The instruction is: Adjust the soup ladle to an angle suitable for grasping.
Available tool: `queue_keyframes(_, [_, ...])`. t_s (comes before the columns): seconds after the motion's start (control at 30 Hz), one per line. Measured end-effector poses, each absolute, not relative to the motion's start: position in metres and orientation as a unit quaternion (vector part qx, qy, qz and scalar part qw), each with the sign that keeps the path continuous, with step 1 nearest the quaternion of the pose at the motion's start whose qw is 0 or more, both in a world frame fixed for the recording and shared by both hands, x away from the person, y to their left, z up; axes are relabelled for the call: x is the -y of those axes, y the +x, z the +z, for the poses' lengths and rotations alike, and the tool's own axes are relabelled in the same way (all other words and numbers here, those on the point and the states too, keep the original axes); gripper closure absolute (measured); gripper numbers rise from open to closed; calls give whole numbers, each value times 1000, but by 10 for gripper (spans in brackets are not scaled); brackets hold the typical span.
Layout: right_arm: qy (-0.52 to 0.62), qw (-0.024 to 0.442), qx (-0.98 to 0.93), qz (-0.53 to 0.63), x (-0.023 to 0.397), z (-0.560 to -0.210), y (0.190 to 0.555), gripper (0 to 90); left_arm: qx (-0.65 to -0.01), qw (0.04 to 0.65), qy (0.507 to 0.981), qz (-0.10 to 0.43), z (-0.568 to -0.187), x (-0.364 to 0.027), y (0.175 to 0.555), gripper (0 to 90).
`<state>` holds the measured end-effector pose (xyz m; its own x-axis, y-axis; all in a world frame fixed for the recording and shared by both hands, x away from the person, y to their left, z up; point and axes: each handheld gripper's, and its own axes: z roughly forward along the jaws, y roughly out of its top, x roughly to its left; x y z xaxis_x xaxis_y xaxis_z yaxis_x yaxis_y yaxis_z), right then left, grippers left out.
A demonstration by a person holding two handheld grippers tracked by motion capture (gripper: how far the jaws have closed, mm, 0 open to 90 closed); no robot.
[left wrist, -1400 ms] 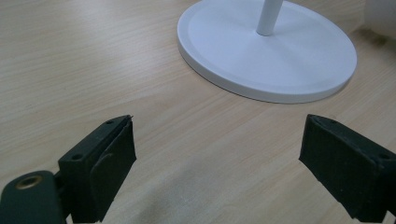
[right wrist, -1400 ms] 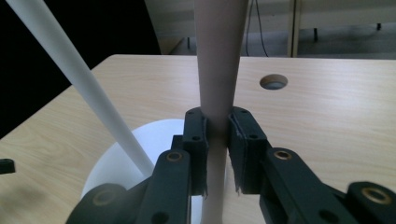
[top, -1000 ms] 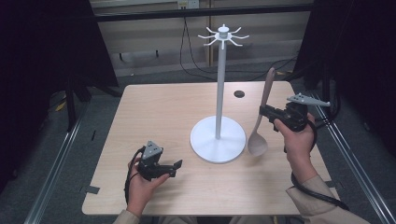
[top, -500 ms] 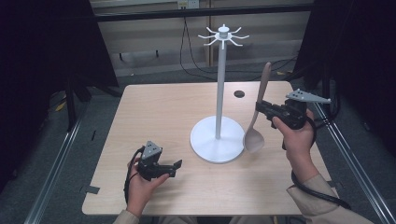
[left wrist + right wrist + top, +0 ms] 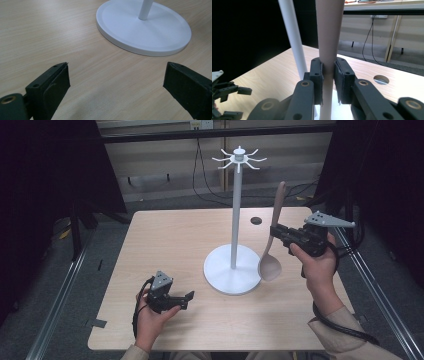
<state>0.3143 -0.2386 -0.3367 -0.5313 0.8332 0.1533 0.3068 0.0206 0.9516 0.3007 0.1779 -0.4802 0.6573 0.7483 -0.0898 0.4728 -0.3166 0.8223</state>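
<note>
Holding: my right gripper (image 5: 278,231) is clamped on the handle of a wooden spoon (image 5: 270,266), jaws squeezed on the handle from both sides in the right gripper view (image 5: 328,82).
Spoon position: it hangs nearly upright, bowl down, handle tip up, just beside the white stand (image 5: 236,220) on its right. The bowl hovers by the edge of the stand's round base (image 5: 220,270); can't tell if it's touching.
Left side: my left gripper (image 5: 186,299) sits low near the front of the table (image 5: 165,235), jaws spread wide with nothing between them, just bare wood in the left gripper view (image 5: 117,82). Idle, basically.
Step in hand: looks to me like I'm mid-carry, bringing the spoon up to hang on one of the hooks (image 5: 239,159) at the top of the pole.
How far along: spoon's off the table, but the handle tip is well below the hooks, so not hung yet.
Next move: needs a lift so the handle end gets to hook height, then a nudge in toward the pole. I can't make out a hanging hole in the handle from here, so lining that up is the fiddly bit.
Watch out for: knocking the pole with the spoon, since the stand could tip.
</note>
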Motion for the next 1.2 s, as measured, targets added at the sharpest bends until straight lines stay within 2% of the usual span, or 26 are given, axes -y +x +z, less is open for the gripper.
queue_keyframes(0.7, [394, 257, -680, 562, 213, -299, 296, 779, -388, 442, 793, 158, -479, -178, 300, 67])
queue_keyframes(1.2, [379, 253, -689, 563, 191, -283, 301, 779, -390, 447, 789, 158, -478, -180, 300, 69])
